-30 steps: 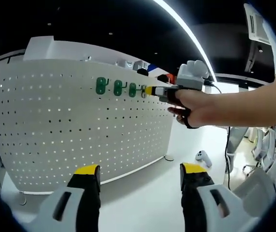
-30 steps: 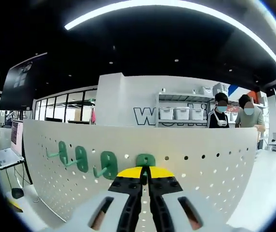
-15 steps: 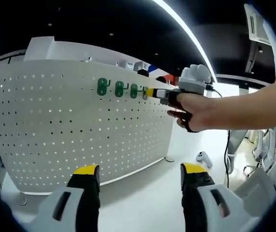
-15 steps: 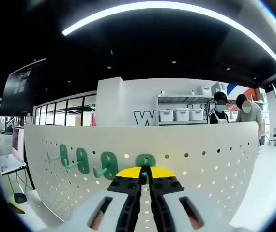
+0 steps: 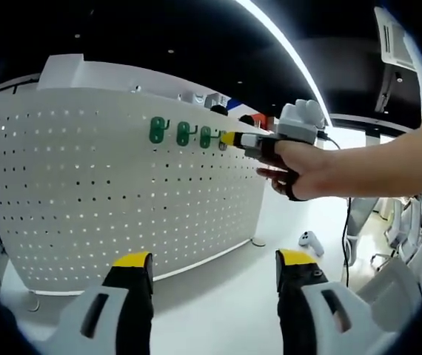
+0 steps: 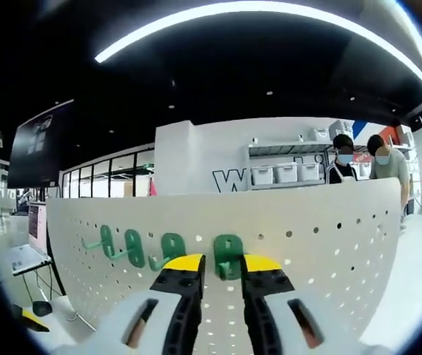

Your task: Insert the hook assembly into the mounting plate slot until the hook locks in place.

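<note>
Four green hooks (image 6: 228,255) seated on pegboard (image 6: 329,244); we see right gripper (image 6: 222,264) jaws narrowly parted around fourth hook, left gripper (image 5: 215,260) wide, away from pegboard.

Left gripper view well back, right gripper view close up — shared pegboard (image 5: 122,192) and green hooks (image 6: 228,255)

hook: green plastic hook assembly (image 6: 227,256), oval back plate with prong pointing out | state: sat flat against the board, upright | place: rightmost of a row of four green hooks (image 5: 181,133) near the top edge | plate: white perforated mounting plate (image 5: 85,200), curved, standing upright on the floor
</note>
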Action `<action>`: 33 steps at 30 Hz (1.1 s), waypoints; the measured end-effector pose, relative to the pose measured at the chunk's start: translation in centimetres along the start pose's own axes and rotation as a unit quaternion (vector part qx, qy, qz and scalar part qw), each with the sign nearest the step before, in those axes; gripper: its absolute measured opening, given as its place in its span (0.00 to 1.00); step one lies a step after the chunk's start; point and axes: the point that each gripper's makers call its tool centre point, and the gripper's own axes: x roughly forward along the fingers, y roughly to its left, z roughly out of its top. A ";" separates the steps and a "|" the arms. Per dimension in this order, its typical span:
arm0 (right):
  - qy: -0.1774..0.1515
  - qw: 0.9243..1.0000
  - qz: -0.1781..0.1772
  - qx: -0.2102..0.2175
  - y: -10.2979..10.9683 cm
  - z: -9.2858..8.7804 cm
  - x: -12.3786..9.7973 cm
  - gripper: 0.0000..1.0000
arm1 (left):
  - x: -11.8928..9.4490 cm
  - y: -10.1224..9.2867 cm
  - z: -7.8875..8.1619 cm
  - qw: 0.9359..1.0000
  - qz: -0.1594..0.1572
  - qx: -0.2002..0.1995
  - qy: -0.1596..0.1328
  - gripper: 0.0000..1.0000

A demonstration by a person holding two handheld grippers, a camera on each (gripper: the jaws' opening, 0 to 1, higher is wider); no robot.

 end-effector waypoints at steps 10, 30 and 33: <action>0.001 1.000 0.013 0.010 -0.1 -0.2 -0.6 0.34 | -0.1 0.0 -0.1 1.000 0.001 -0.002 0.000 0.69; -0.004 0.997 0.066 0.029 0.1 0.4 -1.8 0.33 | -0.1 0.1 0.0 1.000 0.001 0.001 0.000 0.69; -0.006 0.993 0.104 0.060 1.0 0.5 -2.1 0.35 | -0.1 0.1 -0.1 1.000 0.000 0.003 0.001 0.69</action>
